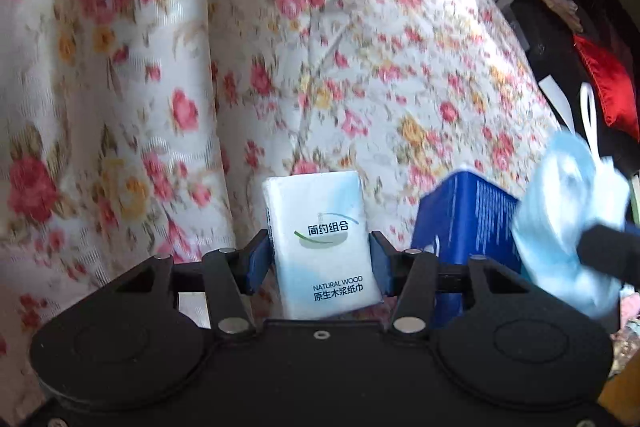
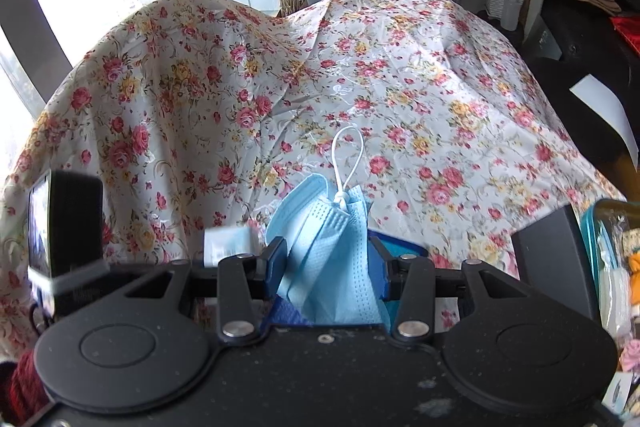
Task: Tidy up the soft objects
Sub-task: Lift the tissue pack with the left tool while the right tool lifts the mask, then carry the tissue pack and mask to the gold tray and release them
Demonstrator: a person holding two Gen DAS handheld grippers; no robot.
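Your left tongs (image 1: 320,259) are gripping a tissue pack (image 1: 320,243) over the flowered cloth (image 1: 400,67). Your right tongs (image 2: 326,259) are clamping a blue face mask (image 2: 332,259), with the blue box (image 1: 468,227) at three o'clock of the pack.

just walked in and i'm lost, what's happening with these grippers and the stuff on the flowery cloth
A person is sorting soft items with a handheld gripper in each hand, above a floral-print cloth. The left gripper has its fingers closed on a small white pack of paper tissues. The right gripper is shut on a crumpled light-blue disposable face mask, its white ear loop sticking up. A dark blue box sits just beside the tissue pack.
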